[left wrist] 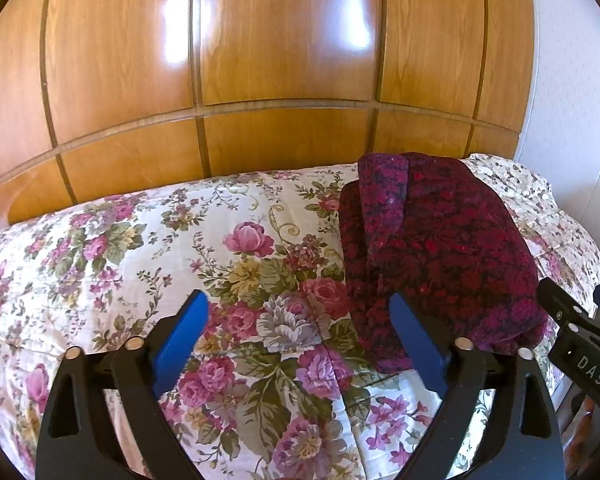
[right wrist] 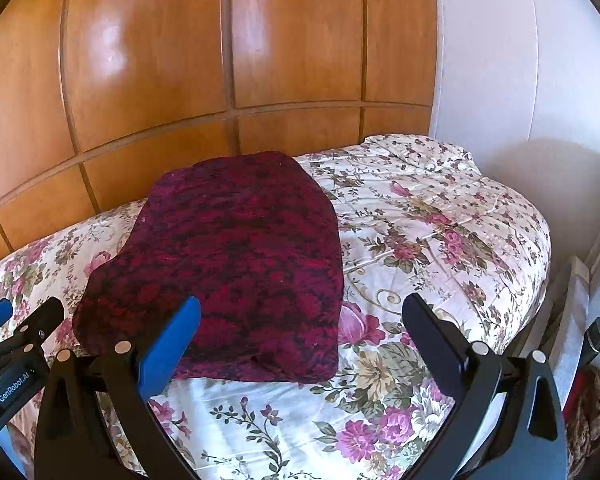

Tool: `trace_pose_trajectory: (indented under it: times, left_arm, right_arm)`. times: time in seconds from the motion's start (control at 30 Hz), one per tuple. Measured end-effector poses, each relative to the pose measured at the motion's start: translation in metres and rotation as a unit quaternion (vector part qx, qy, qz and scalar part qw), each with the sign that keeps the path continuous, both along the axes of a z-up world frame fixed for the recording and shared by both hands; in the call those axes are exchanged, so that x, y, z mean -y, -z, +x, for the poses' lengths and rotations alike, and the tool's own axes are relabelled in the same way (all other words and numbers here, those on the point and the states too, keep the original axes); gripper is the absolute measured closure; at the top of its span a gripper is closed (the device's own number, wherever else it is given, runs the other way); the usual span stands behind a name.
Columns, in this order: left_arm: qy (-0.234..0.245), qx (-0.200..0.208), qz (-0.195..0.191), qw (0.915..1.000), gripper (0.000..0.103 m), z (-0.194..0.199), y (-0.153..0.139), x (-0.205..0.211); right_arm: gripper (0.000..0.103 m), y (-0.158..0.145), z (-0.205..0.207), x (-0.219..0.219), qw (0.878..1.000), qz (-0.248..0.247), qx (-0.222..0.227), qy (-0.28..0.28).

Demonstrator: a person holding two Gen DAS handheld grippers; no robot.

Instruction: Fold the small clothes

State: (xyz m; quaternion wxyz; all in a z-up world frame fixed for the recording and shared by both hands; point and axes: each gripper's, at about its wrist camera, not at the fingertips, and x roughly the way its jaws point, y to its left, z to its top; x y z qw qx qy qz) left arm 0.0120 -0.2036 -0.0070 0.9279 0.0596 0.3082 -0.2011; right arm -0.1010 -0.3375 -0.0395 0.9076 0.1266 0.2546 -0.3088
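Note:
A dark red and purple patterned garment (left wrist: 440, 256) lies folded into a compact rectangle on the floral bedspread (left wrist: 180, 248); it also shows in the right wrist view (right wrist: 236, 272). My left gripper (left wrist: 300, 312) is open and empty, hovering above the bedspread, its right finger at the garment's near left edge. My right gripper (right wrist: 300, 316) is open and empty, hovering above the garment's near right corner. The right gripper shows at the right edge of the left wrist view (left wrist: 580, 320), and the left gripper at the left edge of the right wrist view (right wrist: 16, 328).
A glossy wooden panelled wall (left wrist: 260, 60) runs behind the bed. A white wall (right wrist: 520, 80) stands to the right. The bed's right edge (right wrist: 544, 264) drops to a narrow gap with dark objects (right wrist: 592, 392) on the floor.

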Motion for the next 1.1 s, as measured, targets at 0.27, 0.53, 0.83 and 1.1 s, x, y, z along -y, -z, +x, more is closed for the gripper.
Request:
trace_pose_trajectory:
  times: [0.27, 0.53, 0.83, 1.1]
  left_arm:
    - [0.003, -0.001, -0.005, 1.0000, 0.010, -0.0001, -0.0027, -0.0002]
    - [0.004, 0.000, -0.005, 1.0000, 0.010, -0.0003, -0.0051, 0.0016]
    - [0.003, -0.001, -0.008, 1.0000, 0.010, 0.0008, -0.0045, -0.0009]
    - [-0.003, -0.015, -0.012, 0.9998, 0.010, 0.0057, 0.0004, -0.0065]
  right_arm:
    - [0.002, 0.0008, 0.0007, -0.0008, 1.000, 0.002, 0.001, -0.001]
    - [0.002, 0.0012, 0.0002, 0.0021, 1.000, 0.006, 0.003, 0.000]
    - [0.002, 0.0026, 0.0011, 0.0021, 1.000, 0.001, 0.002, -0.004]
    - [0.002, -0.0042, -0.0029, 0.0075, 1.000, 0.004, 0.022, -0.006]
